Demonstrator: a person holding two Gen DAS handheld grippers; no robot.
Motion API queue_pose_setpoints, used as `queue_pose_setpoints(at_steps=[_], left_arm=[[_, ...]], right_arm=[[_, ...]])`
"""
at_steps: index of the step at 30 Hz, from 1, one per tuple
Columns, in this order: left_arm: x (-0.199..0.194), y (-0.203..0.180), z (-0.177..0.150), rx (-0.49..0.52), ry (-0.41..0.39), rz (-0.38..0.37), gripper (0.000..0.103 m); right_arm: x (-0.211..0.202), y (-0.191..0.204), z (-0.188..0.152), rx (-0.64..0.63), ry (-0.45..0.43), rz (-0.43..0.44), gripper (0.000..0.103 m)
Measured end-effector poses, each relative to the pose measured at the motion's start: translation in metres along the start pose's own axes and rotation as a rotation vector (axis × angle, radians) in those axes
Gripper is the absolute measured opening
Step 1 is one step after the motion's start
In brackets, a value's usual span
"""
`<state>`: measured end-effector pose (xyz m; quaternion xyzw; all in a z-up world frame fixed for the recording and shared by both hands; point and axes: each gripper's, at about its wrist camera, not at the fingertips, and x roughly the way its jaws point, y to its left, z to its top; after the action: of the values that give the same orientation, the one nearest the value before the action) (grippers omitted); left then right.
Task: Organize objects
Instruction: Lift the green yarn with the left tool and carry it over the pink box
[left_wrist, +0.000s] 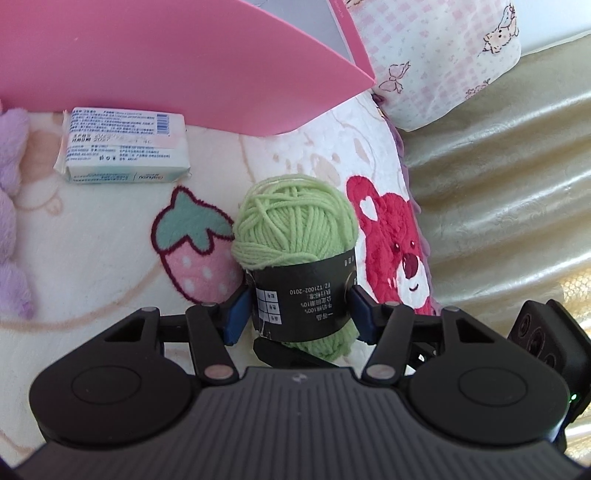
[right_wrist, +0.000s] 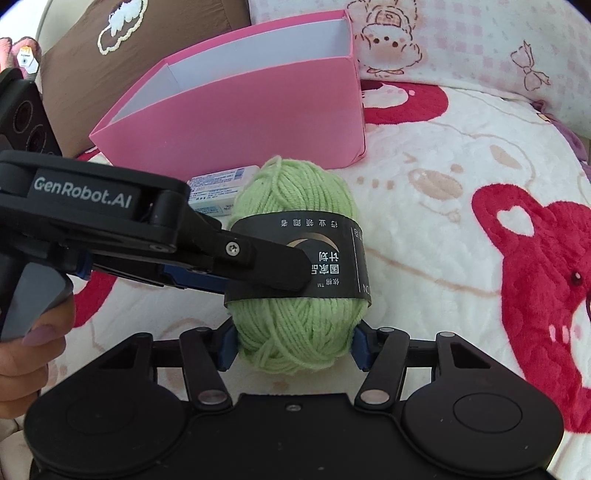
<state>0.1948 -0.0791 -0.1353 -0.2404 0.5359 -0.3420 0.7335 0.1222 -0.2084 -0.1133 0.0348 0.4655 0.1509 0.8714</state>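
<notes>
On bed, both claws clamp yarn (right_wrist: 295, 258).
Left claw (left_wrist: 295, 314), right claw (right_wrist: 293, 349) half-open; lift level into box (right_wrist: 236, 122) at 12 o'clock.

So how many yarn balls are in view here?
1. The green yarn ball lies on the blanket in front of the pink box, held by both grippers: left on its label, right on its near end. The box may hide more.
</notes>
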Motion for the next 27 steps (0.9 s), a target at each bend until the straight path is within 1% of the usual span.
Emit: queue_pose_setpoints(at_steps=[10,14,17,19,21,23,27], left_arm=[[-0.010,0.005,-0.011,-0.015,0.013,-0.007,0.056],[-0.014,0.007,-0.014,-0.036,0.029,-0.028,0.056],[-0.018,0.005,-0.015,-0.028,0.039,-0.036,0.056],[-0.023,-0.001,-0.018,-0.002,0.041,-0.026,0.056],[-0.027,-0.005,-0.021,0.016,0.059,-0.005,0.056],[-0.031,-0.007,-0.024,0.010,0.068,0.013,0.056],[-0.043,-0.010,-0.031,0.008,0.065,0.027,0.056]], right_arm=[[-0.003,0.009,-0.003,-0.010,0.045,0.011,0.063],[-0.009,0.011,-0.001,0.056,0.072,0.014,0.063],[-0.016,0.015,-0.002,0.046,0.074,0.019,0.063],[-0.019,0.017,-0.003,0.038,0.075,0.027,0.063],[-0.020,0.018,-0.003,0.041,0.094,0.041,0.063],[-0.021,0.021,-0.005,0.045,0.114,0.057,0.063],[-0.024,0.031,-0.005,0.010,0.126,0.062,0.065]])
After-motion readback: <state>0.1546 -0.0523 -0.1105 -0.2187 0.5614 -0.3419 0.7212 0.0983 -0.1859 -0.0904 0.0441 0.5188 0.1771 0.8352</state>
